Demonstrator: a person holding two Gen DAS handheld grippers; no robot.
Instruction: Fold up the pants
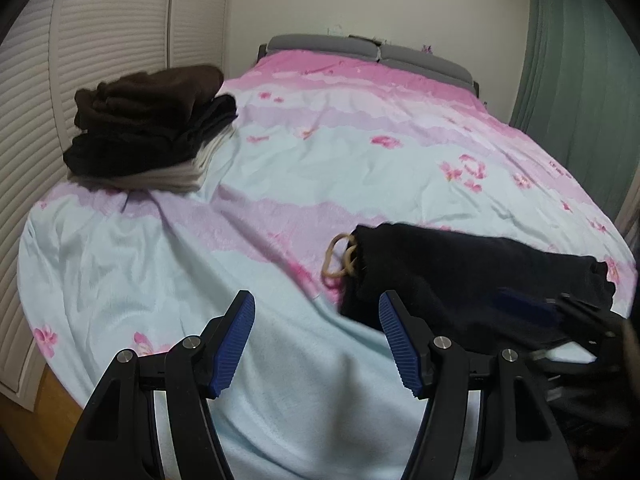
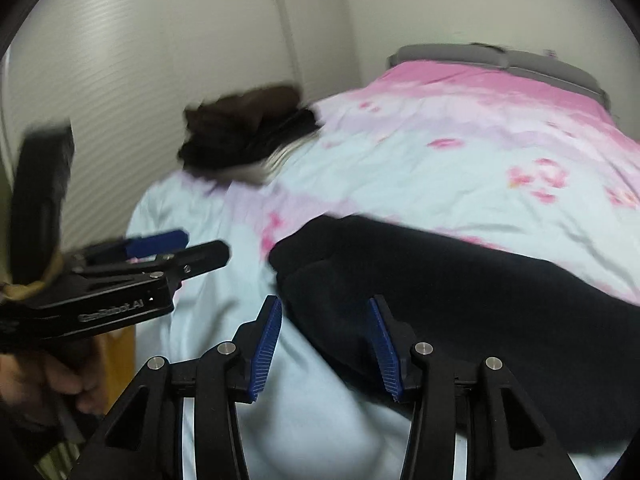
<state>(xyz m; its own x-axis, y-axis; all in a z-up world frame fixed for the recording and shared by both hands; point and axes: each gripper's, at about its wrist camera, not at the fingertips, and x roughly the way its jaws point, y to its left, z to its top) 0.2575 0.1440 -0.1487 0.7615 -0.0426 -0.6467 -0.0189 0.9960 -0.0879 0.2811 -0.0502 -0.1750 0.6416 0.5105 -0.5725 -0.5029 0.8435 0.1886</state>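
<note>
The black pants (image 1: 460,272) lie folded into a long bundle on the near right of the bed, with a tan drawstring loop (image 1: 340,260) sticking out at their left end. My left gripper (image 1: 316,300) is open over bare sheet, its right finger just beside the bundle's left end. In the right wrist view the pants (image 2: 460,280) fill the right side. My right gripper (image 2: 324,304) is open there, its jaws apart over the bundle's near left edge and pressing on nothing. The left gripper (image 2: 200,246) shows at the left of that view; the right gripper (image 1: 532,304) is a blur over the pants.
A stack of folded dark and pale clothes (image 1: 148,120) sits on the far left of the bed. The pink and pale blue floral cover (image 1: 320,160) spans the bed up to a grey headboard (image 1: 360,46). Louvred doors (image 1: 80,40) stand left, a green curtain (image 1: 572,60) right. A hand (image 2: 60,376) grips the left tool.
</note>
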